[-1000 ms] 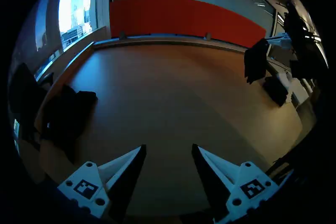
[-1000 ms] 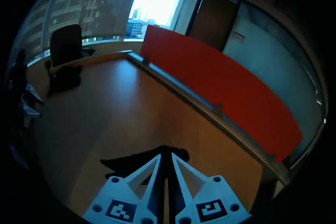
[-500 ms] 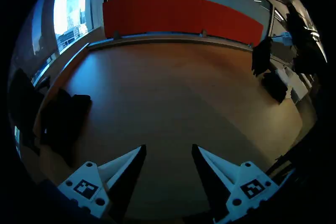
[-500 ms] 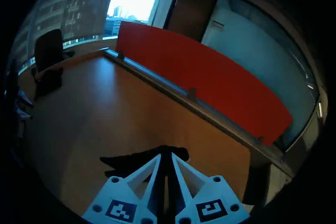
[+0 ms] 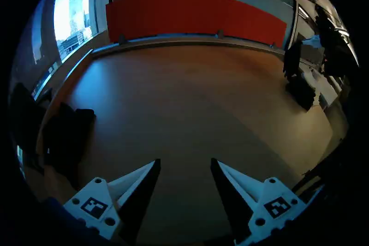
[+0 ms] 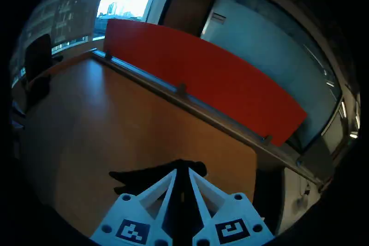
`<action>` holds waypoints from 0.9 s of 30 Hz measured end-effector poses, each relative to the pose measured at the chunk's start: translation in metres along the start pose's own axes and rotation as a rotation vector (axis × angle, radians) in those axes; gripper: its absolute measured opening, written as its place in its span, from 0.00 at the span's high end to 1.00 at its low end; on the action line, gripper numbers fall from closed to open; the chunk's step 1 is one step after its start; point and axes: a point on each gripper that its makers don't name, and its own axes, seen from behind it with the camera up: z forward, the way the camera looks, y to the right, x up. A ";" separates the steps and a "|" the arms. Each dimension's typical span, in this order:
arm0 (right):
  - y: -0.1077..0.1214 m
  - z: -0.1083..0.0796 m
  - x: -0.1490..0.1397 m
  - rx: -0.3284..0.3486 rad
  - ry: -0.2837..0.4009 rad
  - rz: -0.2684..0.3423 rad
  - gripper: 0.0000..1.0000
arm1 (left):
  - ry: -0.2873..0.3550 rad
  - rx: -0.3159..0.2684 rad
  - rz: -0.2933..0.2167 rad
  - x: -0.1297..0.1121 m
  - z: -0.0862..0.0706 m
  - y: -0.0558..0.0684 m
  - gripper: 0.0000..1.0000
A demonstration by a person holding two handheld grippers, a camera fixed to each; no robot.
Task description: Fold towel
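Right gripper [image 6: 183, 172] has its 2 fingers pinched tight on a dark towel [image 6: 138, 179], held up above the desk [image 6: 92, 121], probably so it hangs free for folding. Left gripper [image 5: 184, 165] is spread wide with nothing in it, low over the desk. My guess is it's waiting to grab another corner.

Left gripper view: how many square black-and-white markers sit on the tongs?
2. One marker sits on the left tongs' left finger base, lower left; the other marker sits on the right finger base, lower right. None seems hidden.
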 end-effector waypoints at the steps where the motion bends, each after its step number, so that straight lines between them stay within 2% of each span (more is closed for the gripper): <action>1: 0.005 0.000 -0.002 -0.005 -0.004 0.003 0.98 | -0.001 -0.001 0.001 0.001 0.001 0.001 0.20; 11: 0.034 0.006 -0.019 -0.031 -0.036 0.029 0.98 | -0.007 -0.007 0.011 0.006 0.007 0.011 0.20; 27: 0.046 0.005 -0.039 -0.041 -0.055 0.056 0.98 | -0.008 -0.010 0.026 0.011 0.008 0.021 0.20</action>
